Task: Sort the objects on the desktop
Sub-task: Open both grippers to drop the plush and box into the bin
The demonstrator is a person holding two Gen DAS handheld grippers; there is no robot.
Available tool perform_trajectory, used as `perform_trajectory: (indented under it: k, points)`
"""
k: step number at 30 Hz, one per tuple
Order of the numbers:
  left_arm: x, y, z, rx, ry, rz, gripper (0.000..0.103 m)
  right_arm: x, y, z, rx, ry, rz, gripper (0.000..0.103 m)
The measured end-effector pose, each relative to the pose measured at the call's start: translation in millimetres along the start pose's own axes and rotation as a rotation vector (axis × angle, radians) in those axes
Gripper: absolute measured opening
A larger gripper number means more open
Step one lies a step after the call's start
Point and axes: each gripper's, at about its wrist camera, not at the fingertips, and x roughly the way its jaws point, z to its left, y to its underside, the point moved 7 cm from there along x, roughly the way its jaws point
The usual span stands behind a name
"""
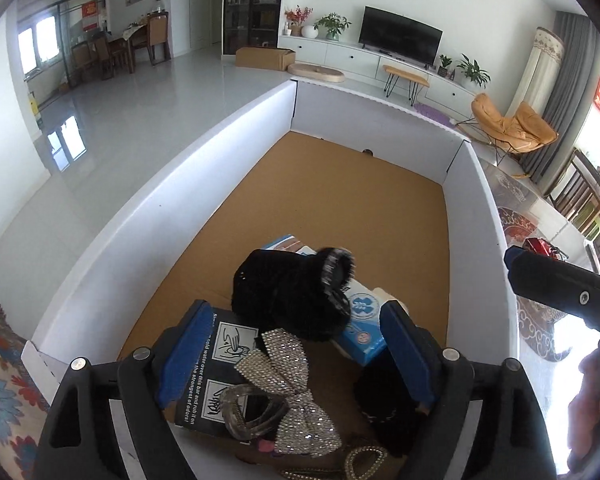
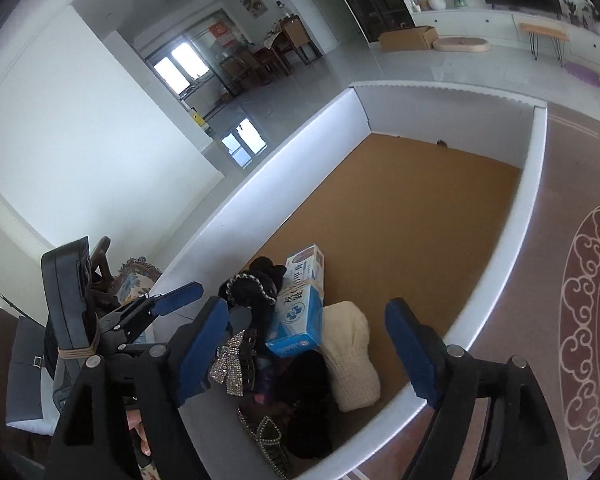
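Note:
A white-walled box (image 1: 236,132) with a brown cardboard floor holds a pile in its near corner. In the pile are a black fuzzy hair piece (image 1: 288,296), a blue-and-white carton (image 1: 364,320), a rhinestone bow (image 1: 288,368), a translucent hair claw (image 1: 252,416) and a black printed box (image 1: 216,364). My left gripper (image 1: 296,344) hangs open over the pile, its pads touching nothing. My right gripper (image 2: 306,344) is also open, above a cream knitted piece (image 2: 352,356), the carton (image 2: 300,312) and a black bundle (image 2: 308,396). A beaded clip (image 2: 268,440) lies nearest.
A table with a patterned mat (image 2: 596,320) lies right of the box. A floral cushion (image 1: 0,380) sits at the left. A red toy (image 1: 540,246) stands on the table. A person's hand (image 1: 596,400) holds the right gripper's handle. The box wall (image 2: 512,240) rises around the pile.

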Motion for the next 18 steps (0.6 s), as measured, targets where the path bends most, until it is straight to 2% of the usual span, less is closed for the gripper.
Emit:
perform_trajectory:
  k: [1,3,6,8,10,14,18]
  points:
    - [-4,0,-7,0.003,0.011,-0.017,0.085,-14,2,-7,-0.021,0.041,-0.039,0.094]
    - [-14,0,-27,0.028,0.033,-0.055,0.085,-44,13,-30,-0.053,0.161,-0.122,0.101]
    - [-32,5,-68,0.092,0.089,-0.106,0.085,-85,43,-83,-0.081,0.355,-0.202,0.102]
    - [-43,12,-102,0.132,0.151,-0.121,0.085,-103,69,-130,-0.066,0.474,-0.179,0.102]
    - [-49,24,-141,0.180,0.236,-0.111,0.085,-116,102,-179,-0.028,0.570,-0.101,0.102]
    - [-44,66,-223,0.297,0.365,-0.015,0.087,-163,168,-261,0.105,0.684,-0.024,0.102]
    - [-9,104,-288,0.408,0.359,0.055,0.087,-205,201,-307,0.214,0.738,-0.017,0.103]
